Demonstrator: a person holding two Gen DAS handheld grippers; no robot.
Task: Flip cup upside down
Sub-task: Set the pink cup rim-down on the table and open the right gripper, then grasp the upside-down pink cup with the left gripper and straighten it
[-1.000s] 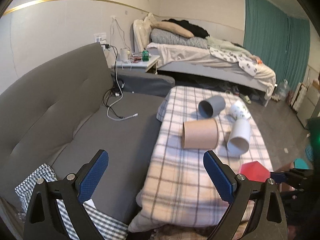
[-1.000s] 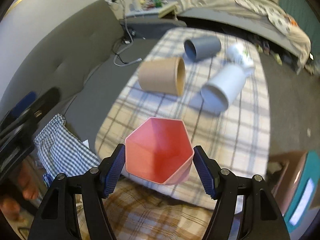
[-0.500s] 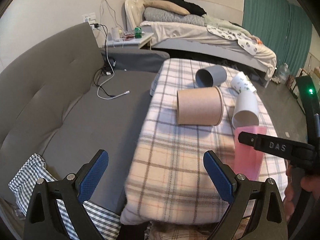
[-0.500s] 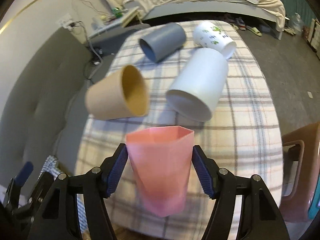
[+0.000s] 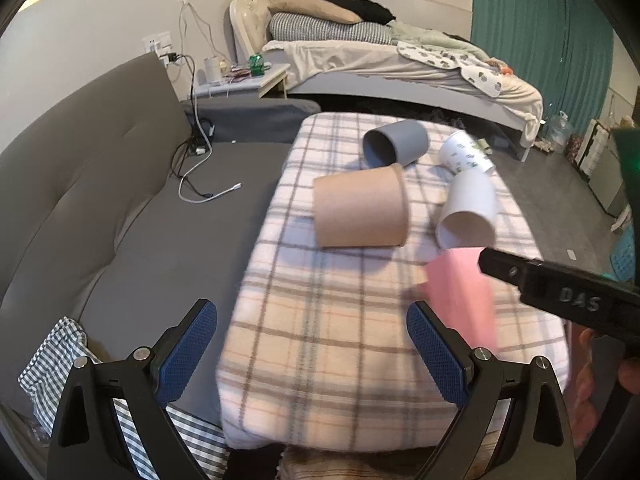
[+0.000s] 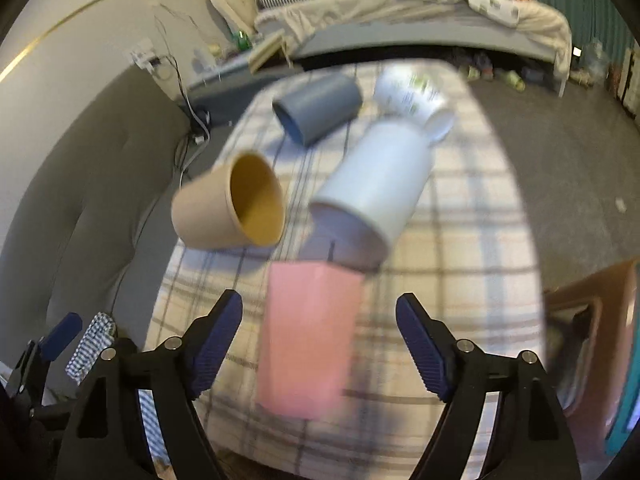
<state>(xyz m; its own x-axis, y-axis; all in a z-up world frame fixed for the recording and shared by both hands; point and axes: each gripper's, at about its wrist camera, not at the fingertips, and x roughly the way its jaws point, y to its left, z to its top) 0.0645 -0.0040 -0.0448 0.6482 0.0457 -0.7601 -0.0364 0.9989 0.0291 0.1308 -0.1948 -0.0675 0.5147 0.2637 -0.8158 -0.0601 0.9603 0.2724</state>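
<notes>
A pink faceted cup (image 6: 308, 336) stands blurred between the spread fingers of my right gripper (image 6: 320, 344), on the plaid-covered table (image 6: 460, 248), and neither finger touches it. Which end is up I cannot tell. It also shows in the left wrist view (image 5: 460, 292), beside the right gripper's black finger (image 5: 560, 296). My left gripper (image 5: 312, 356) is open and empty over the table's near left edge.
Lying on their sides behind the pink cup are a tan cup (image 5: 360, 210), a white cup (image 5: 468, 212), a grey cup (image 5: 396, 146) and a printed white cup (image 5: 466, 156). A grey sofa (image 5: 100, 184) lies left with cables (image 5: 196, 176).
The right gripper turned the pink cup over from mouth-toward-camera to standing, then opened and let it go. The left gripper moved slightly closer to the table.
</notes>
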